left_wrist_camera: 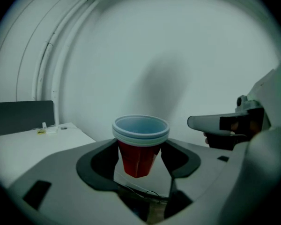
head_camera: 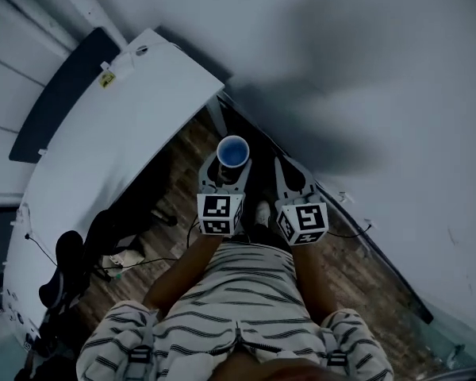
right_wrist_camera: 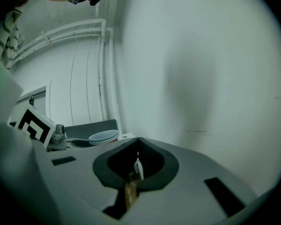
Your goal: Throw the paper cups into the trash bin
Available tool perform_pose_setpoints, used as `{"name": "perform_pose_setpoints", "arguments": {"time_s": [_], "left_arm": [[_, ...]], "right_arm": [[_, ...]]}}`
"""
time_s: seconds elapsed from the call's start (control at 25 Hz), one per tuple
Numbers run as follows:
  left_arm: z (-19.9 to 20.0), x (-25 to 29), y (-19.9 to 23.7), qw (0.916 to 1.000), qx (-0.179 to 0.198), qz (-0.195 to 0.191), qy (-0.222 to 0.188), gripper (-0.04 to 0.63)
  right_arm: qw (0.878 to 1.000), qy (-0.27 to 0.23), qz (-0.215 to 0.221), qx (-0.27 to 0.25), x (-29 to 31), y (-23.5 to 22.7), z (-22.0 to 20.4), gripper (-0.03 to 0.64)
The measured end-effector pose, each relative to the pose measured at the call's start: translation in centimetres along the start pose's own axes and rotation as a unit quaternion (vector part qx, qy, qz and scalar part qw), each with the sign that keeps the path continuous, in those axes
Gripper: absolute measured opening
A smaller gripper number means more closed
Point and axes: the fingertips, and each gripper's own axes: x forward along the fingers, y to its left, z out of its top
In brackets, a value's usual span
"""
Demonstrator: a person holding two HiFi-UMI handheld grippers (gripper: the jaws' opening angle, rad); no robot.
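Observation:
A stack of red paper cups [left_wrist_camera: 139,144] with pale blue-white rims stands upright between the jaws of my left gripper [left_wrist_camera: 140,165], which is shut on it. From the head view, the cups [head_camera: 232,151] show as a round blue mouth just ahead of the left gripper [head_camera: 229,167], held over the wooden floor near the wall. My right gripper [head_camera: 290,178] is beside it to the right, shut, with nothing in it. In the right gripper view its jaws [right_wrist_camera: 137,150] meet at the tips, and the cup rim [right_wrist_camera: 104,136] shows to the left.
A long white table [head_camera: 103,149] runs along the left, with a dark panel [head_camera: 59,94] behind it. A black bag [head_camera: 71,260] and cables lie on the wooden floor [head_camera: 182,173] below it. A plain white wall [head_camera: 365,94] stands close ahead and to the right.

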Motion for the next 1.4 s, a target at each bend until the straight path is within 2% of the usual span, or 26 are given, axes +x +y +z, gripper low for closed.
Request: {"name": "perform_pose_setpoints", "arguments": {"time_s": [0.4,0.88,1.2,1.4], "left_arm": [[-5.6,2.5,-2.4,0.9973,-0.007,-0.034,0.064,0.301],[-10.6,4.2,-3.9,0.9917,-0.001,-0.064,0.112,0.301],[-15.8,6.2,-4.9,0.9838,-0.001,-0.076,0.162,0.301],[-19.3,7.8,-6.1,0.9765,-0.019,-0.092,0.194,0.301]], "right_arm": [[0.998,0.033,-0.04,0.036,-0.7,-2.9,-4.3,0.018],[0.995,0.063,-0.061,0.056,-0.2,-4.5,-9.1,0.017],[0.992,0.085,-0.071,0.064,0.1,-6.7,-12.7,0.018],[0.988,0.104,-0.081,0.078,0.2,-9.0,-16.0,0.018]]}}
